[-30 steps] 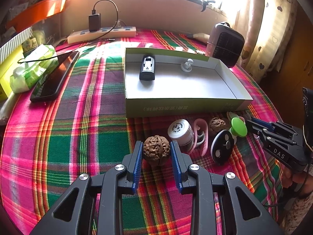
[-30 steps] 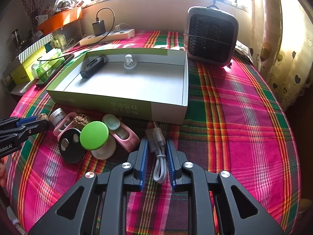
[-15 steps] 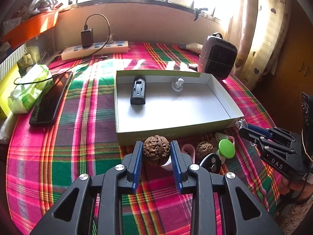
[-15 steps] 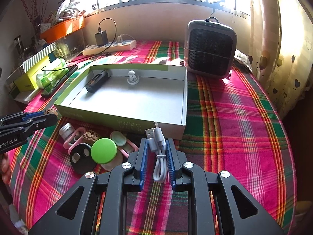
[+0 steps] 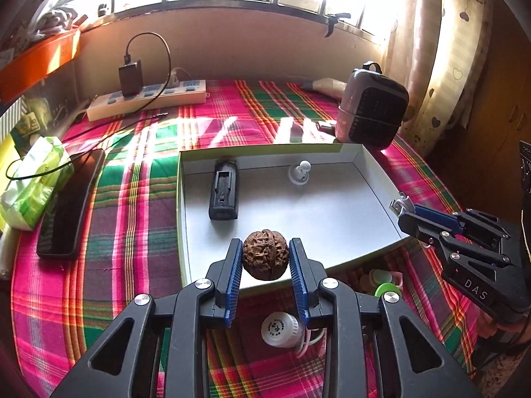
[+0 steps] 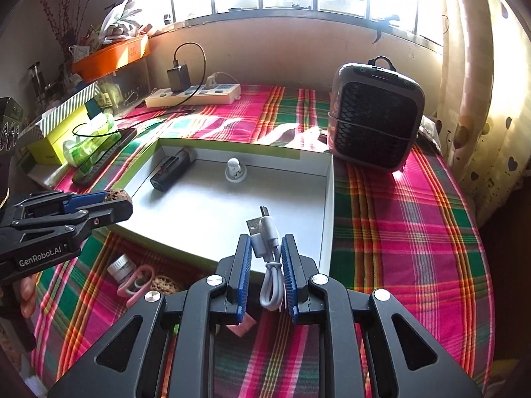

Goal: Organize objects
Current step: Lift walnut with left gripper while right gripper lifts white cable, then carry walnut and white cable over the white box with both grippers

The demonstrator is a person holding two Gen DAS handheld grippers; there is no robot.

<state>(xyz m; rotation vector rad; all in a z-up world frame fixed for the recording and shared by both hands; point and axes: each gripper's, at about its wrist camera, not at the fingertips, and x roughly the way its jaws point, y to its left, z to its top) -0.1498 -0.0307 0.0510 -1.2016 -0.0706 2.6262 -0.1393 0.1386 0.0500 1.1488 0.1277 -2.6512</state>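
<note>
A wrinkled brown walnut [image 5: 265, 258] is clamped between the blue pads of the left gripper [image 5: 265, 260], held clear above the near rim of the shallow white cardboard tray with green outer walls [image 5: 365, 159], presumably for dropping inside. A coiled white USB cable [image 6: 269, 252] is pinched in the right gripper [image 6: 265, 262] over the tray's near edge, likely for the same reason. A black rectangular battery pack [image 5: 224, 192] and a small white knob [image 5: 299, 173] already lie in the tray; the remaining small items are left on the plaid tablecloth [image 5: 126, 199] in front.
</note>
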